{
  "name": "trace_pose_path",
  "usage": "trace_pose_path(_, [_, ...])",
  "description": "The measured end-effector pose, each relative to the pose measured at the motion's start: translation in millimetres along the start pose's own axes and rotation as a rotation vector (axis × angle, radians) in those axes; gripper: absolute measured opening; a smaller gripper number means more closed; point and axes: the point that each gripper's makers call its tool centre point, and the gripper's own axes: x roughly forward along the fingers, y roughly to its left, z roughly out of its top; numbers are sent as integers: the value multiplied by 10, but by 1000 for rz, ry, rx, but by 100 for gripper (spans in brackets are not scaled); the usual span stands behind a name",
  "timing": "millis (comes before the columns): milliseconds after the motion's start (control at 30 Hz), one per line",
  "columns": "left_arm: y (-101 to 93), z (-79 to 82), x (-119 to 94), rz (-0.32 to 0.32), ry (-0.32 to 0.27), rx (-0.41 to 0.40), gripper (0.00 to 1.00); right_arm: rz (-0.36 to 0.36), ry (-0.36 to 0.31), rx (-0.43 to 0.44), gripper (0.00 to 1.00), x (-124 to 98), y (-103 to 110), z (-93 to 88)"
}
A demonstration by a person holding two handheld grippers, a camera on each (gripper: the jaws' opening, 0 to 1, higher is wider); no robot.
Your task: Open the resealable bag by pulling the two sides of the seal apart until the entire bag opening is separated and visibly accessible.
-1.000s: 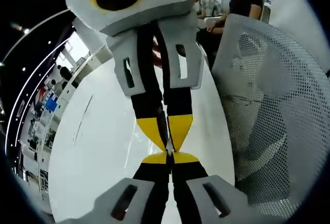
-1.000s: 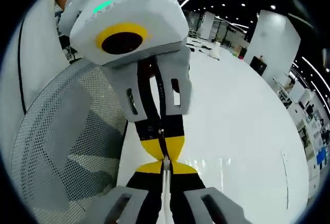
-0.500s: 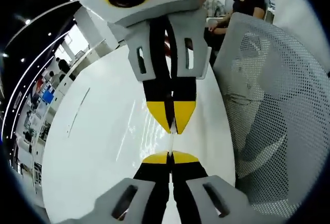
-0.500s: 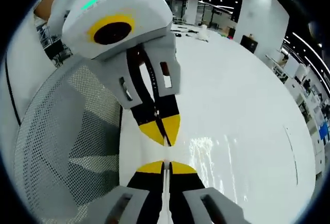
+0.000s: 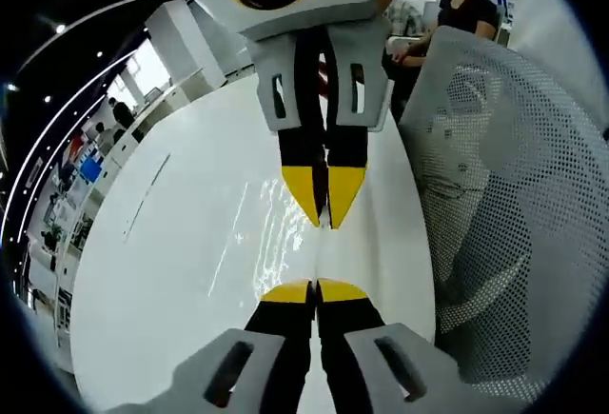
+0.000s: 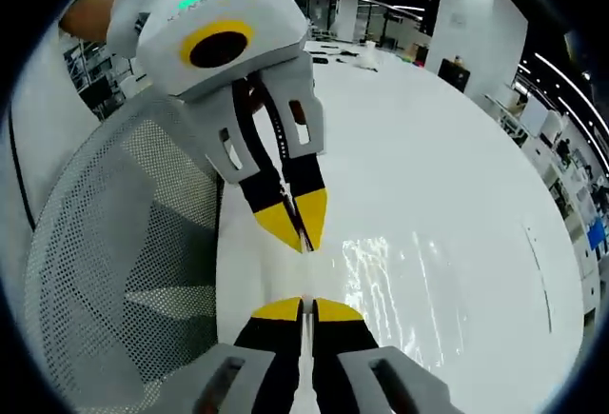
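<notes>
both grippers pinch the clear bag (image 5: 285,233) (glossy) over the white table (image 5: 171,271), jaws closed

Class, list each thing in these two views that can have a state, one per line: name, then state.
Left hand-held gripper: jaws shut on the resealable bag, tips facing the other gripper's.
Right hand-held gripper: jaws shut on the bag, held apart from the left one.
Resealable bag: clear film stretched between the two grippers; whether the seal has parted cannot be told.
Mesh chair: unoccupied, beside the white table.
</notes>
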Motion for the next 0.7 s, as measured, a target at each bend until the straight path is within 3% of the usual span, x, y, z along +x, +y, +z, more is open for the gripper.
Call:
trace_pose_path(300, [-44, 60, 21, -8, 5, 20, 11, -1, 4, 3, 0, 9, 20, -22])
trace_pose_path(500, [-74, 184, 64, -21, -5, 43, 7, -1, -6, 14, 0, 14, 28, 0])
trace_pose_path(700, [-69, 206, 96, -29, 7, 54, 0, -3, -5, 5, 0, 6, 34, -5])
